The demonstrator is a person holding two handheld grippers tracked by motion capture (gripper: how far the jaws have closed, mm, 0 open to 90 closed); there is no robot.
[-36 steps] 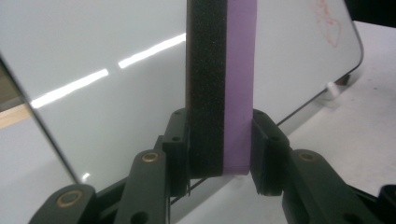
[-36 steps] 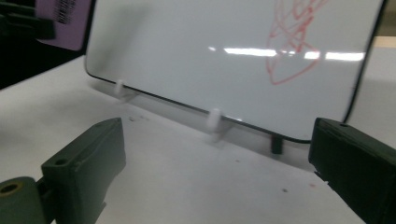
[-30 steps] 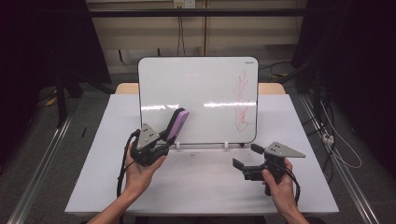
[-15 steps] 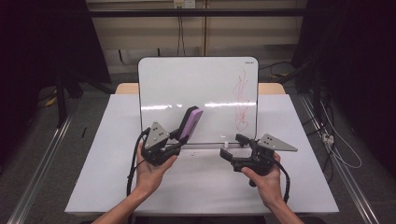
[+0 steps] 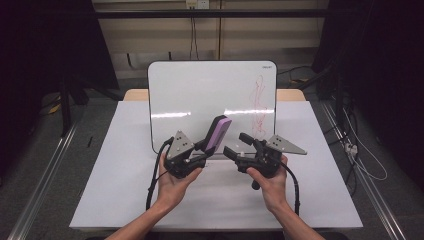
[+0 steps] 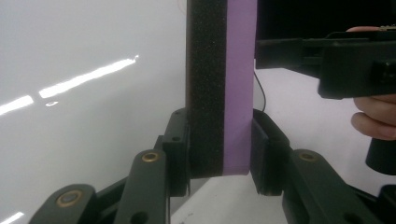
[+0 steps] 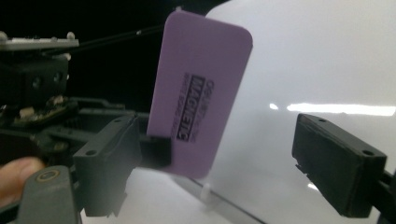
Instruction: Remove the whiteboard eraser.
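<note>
Your left tongs (image 5: 201, 151) are clamped on the lower end of the purple eraser (image 5: 216, 133), one pad on its black felt side and one on its purple back, as the left gripper view shows plainly (image 6: 219, 140). You hold it by the bottom so that most of its length stands free above the jaws, tilted up and toward the whiteboard (image 5: 200, 95). That leaves plenty of eraser for the other hand to take, which looks like the reason for the low grip.

The eraser hangs in the air in front of the board's lower edge, over the white tabletop (image 5: 110, 165), between your two hands. In the right gripper view its printed purple back (image 7: 201, 93) faces you, and the board stands just behind it.

Your right tongs (image 5: 237, 145) are not holding anything. Their jaws have just been closing, yet they stand apart, with the eraser not yet between them: it sits just beyond the left-hand jaw in that view, and nothing presses on it. The tongs point toward the eraser from the right, so a hand-over seems likely.

Farther right on the whiteboard is a red scribble (image 5: 259, 105), not wiped. The felt side faces away from it for now, so the eraser would need turning before it can rub there.
</note>
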